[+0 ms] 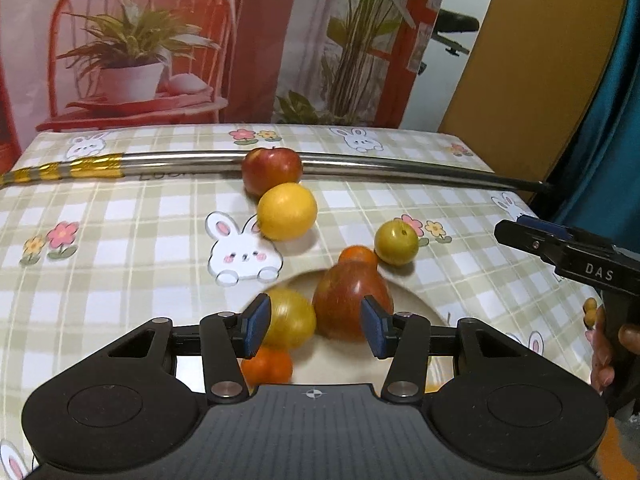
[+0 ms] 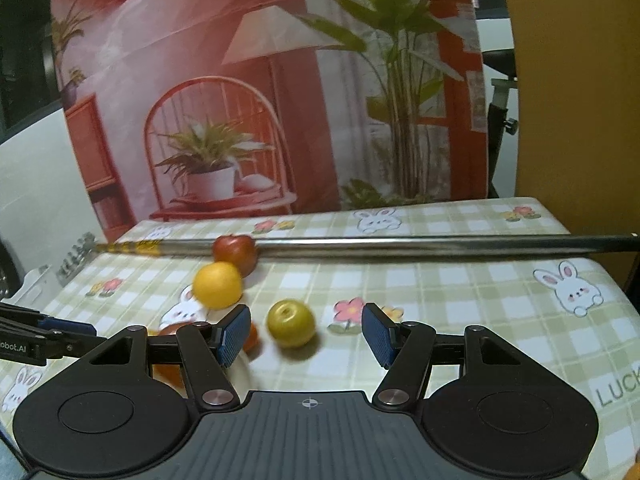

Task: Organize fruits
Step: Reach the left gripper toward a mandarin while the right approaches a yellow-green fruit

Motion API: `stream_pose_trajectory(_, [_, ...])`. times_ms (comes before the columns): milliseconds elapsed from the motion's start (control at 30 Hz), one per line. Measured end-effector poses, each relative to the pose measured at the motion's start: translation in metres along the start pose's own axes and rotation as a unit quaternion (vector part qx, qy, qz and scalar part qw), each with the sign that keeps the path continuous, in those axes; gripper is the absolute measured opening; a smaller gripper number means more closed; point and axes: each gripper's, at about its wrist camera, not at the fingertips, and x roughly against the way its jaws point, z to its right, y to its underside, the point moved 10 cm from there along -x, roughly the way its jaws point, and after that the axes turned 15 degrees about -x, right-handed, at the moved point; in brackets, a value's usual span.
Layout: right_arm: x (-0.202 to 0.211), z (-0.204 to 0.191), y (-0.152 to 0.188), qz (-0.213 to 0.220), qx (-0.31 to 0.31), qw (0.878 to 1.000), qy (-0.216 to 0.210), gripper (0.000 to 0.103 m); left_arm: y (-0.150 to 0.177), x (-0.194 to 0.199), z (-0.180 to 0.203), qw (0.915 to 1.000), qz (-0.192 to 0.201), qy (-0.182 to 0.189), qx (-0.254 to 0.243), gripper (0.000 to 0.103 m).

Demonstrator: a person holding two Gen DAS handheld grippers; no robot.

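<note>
Left gripper (image 1: 316, 326) hovers unclenched over the plate (image 1: 420, 304) — a yellow fruit (image 1: 290, 318) and red apple (image 1: 348, 300) lie below its pads, untouched. Farther off on the desk (image 1: 120, 220) sit an orange (image 1: 287, 211) and a second apple (image 1: 272, 170). To the right, the right gripper (image 2: 306, 334) is released, empty — a green-yellow plum (image 2: 291, 323) lies just beyond it.

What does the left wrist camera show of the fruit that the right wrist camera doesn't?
Only the left wrist view shows the plate clearly, holding a red apple, a yellow-green fruit and an orange, plus the right gripper and the hand holding it. Only the right wrist view shows the table's right side and the left gripper from outside. Both show the far apple, yellow orange, green plum and metal rod.
</note>
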Motion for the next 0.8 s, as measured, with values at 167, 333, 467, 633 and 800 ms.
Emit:
stream_pose_trajectory(167, [-0.014, 0.010, -0.011, 0.008, -0.018, 1.000, -0.006, 0.058, -0.028, -0.031, 0.008, 0.9992, -0.030, 0.022, -0.013, 0.049])
stream_pose_trajectory(333, [-0.022, 0.022, -0.011, 0.008, -0.041, 0.999, -0.008, 0.058, -0.047, -0.069, 0.014, 0.9961, -0.062, 0.060, 0.017, 0.047])
stream_pose_trajectory(467, [-0.024, 0.032, -0.007, 0.004, -0.048, 0.999, -0.004, 0.058, -0.045, -0.099, 0.017, 0.9905, -0.103, 0.083, 0.038, 0.045])
stream_pose_trajectory(633, [-0.025, 0.041, -0.004, 0.001, -0.057, 0.998, 0.000, 0.058, -0.036, -0.118, 0.015, 0.9853, -0.131, 0.091, 0.060, 0.045])
stream_pose_trajectory(800, [-0.027, 0.047, 0.000, -0.003, -0.069, 0.998, 0.002, 0.058, -0.037, -0.127, 0.016, 0.9838, -0.135, 0.101, 0.061, 0.046])
